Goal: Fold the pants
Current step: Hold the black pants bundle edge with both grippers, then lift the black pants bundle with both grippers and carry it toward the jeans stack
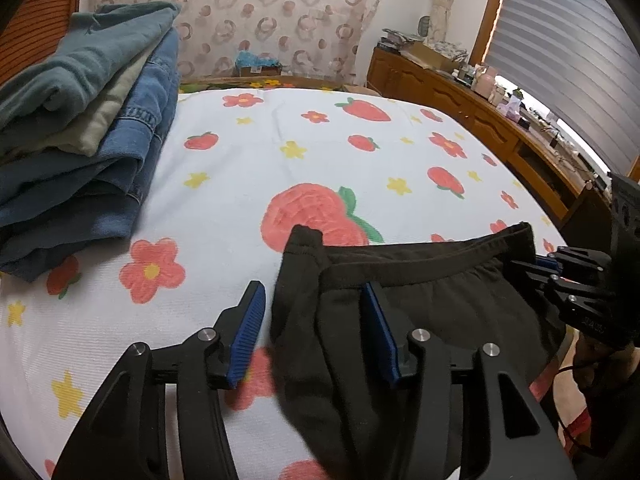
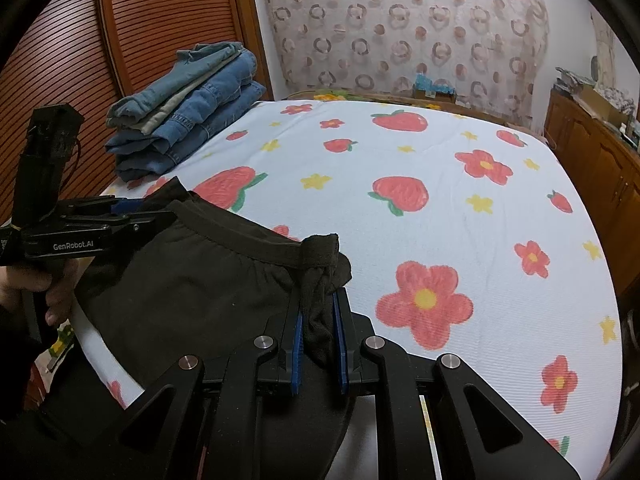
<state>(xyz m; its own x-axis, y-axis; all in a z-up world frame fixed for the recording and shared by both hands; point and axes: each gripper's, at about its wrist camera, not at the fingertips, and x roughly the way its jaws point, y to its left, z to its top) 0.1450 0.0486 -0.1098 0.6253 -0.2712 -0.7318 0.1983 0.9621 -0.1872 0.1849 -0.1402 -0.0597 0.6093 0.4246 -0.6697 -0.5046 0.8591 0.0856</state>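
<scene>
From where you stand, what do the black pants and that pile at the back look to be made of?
Black pants: soft matte knit, likely fleecy cotton; gathered elastic waistband, fuzzy surface. Folded pile: mostly blue denim, with visible seams and faded weave; the pale layer looks like plain cotton, but that is uncertain.

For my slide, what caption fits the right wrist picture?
Right hand-held gripper pinches the waistband corner of black pants on a strawberry bedsheet, folded jeans stacked behind.
</scene>
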